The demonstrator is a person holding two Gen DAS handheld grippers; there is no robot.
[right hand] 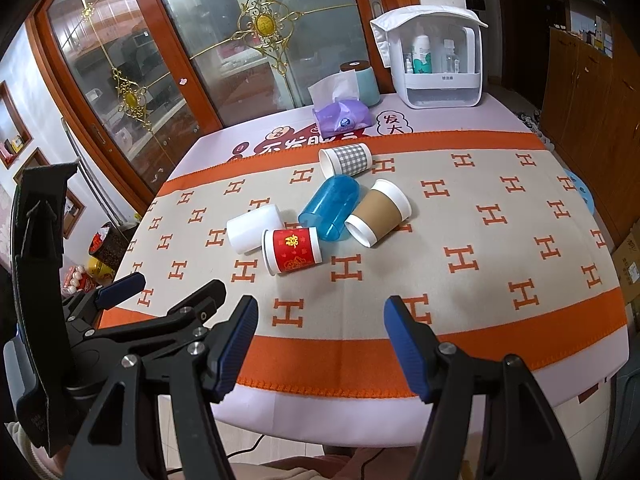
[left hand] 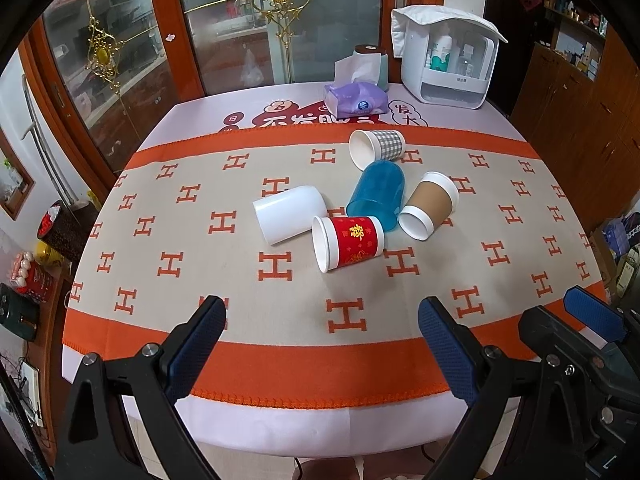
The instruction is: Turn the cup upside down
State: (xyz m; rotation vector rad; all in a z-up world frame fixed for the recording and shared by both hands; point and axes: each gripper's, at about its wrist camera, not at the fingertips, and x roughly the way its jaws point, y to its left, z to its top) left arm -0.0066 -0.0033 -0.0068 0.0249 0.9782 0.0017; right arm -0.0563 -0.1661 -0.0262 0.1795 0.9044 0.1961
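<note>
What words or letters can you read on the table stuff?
"H", over and over, on the orange blanket.
"发大" on the tablecloth.
"囍", in gold, on the red cup.
Tissue pack label: too blurry.
White box label: too small.

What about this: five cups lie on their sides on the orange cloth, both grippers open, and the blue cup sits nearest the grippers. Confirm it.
Not quite. The red cup sits nearest the grippers; the blue cup lies behind it, as the left wrist view shows. The rest holds: five cups on their sides, left gripper and right gripper with jaws open.
</note>
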